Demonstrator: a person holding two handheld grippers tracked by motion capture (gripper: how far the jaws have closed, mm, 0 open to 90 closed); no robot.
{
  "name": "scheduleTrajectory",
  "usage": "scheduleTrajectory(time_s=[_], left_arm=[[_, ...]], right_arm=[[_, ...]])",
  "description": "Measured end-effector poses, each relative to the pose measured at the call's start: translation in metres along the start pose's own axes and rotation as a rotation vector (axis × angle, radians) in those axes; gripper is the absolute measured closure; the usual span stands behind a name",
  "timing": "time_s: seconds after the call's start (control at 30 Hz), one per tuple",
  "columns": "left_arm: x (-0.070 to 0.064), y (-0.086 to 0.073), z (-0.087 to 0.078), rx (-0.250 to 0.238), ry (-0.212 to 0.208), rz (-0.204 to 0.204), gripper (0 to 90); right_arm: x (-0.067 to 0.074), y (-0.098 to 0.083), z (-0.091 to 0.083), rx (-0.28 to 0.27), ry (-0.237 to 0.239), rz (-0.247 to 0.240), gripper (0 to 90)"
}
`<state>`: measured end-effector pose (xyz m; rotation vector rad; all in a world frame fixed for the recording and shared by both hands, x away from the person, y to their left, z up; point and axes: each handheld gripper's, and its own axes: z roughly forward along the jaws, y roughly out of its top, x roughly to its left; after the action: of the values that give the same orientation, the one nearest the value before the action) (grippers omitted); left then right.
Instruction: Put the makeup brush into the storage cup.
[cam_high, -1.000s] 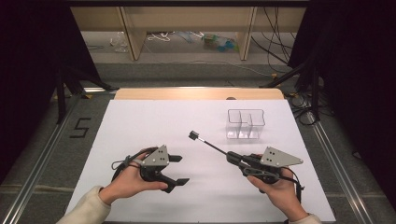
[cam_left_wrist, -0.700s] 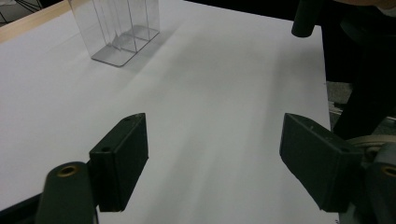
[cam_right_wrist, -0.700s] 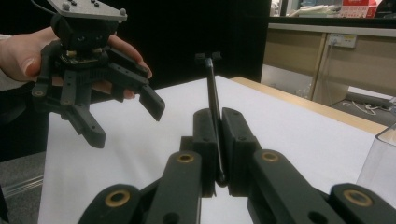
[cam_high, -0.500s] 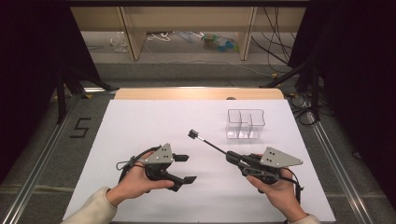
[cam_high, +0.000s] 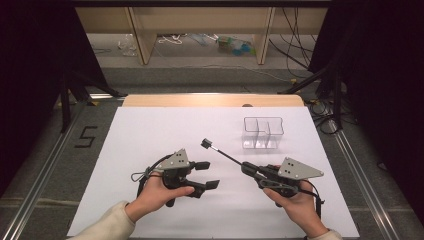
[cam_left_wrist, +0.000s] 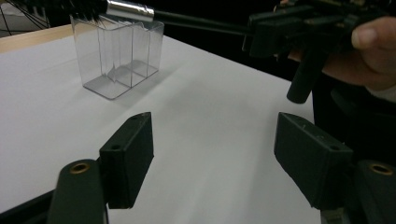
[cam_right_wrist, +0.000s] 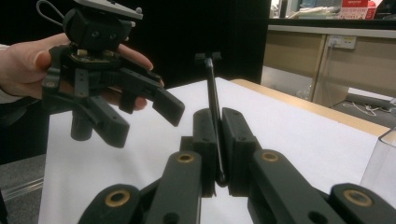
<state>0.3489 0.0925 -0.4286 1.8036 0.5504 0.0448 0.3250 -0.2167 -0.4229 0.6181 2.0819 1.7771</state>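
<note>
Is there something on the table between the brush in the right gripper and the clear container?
Nothing visible. The brush points away from the container, and only bare white table lies between them.

We see the brush (cam_high: 222, 152) clamped in the right gripper (cam_high: 252, 171), and the end of its handle is hidden between the pads and under the hand (cam_high: 297, 205). In the left gripper view, the top edge cuts off the brush head (cam_left_wrist: 70, 5), so we cannot make out its bristles. In the right gripper view, the clear box (cam_right_wrist: 383, 161) is cut off by the right edge, leaving one corner. From above, the items on the floor beyond the table (cam_high: 150, 135) are too small and blurred to tell what they are. Both forearms are cut off by the bottom edge there.
</note>
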Motion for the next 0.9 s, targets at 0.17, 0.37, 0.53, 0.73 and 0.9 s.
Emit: scheduleTrajectory(time_s=[0.17,0.37,0.53,0.73,0.9], left_arm=[[0.001,0.003,0.003,-0.042,0.006,-0.057,28.5],[0.0,0.005,0.007,-0.057,0.009,-0.089,28.4],[-0.002,0.008,0.01,-0.074,-0.001,-0.098,29.7],[-0.006,0.011,0.016,-0.093,-0.015,-0.114,31.7],[-0.005,0.014,0.017,-0.116,-0.012,-0.122,33.1]], right_arm=[[0.001,0.0,0.001,-0.008,0.004,-0.001,85.5],[0.0,0.0,0.001,0.009,0.001,-0.004,85.5],[0.001,0.0,0.001,0.0,0.001,-0.004,85.5],[0.001,0.0,0.002,-0.004,-0.002,0.001,85.5],[0.002,0.0,0.002,-0.004,-0.002,0.0,85.5]])
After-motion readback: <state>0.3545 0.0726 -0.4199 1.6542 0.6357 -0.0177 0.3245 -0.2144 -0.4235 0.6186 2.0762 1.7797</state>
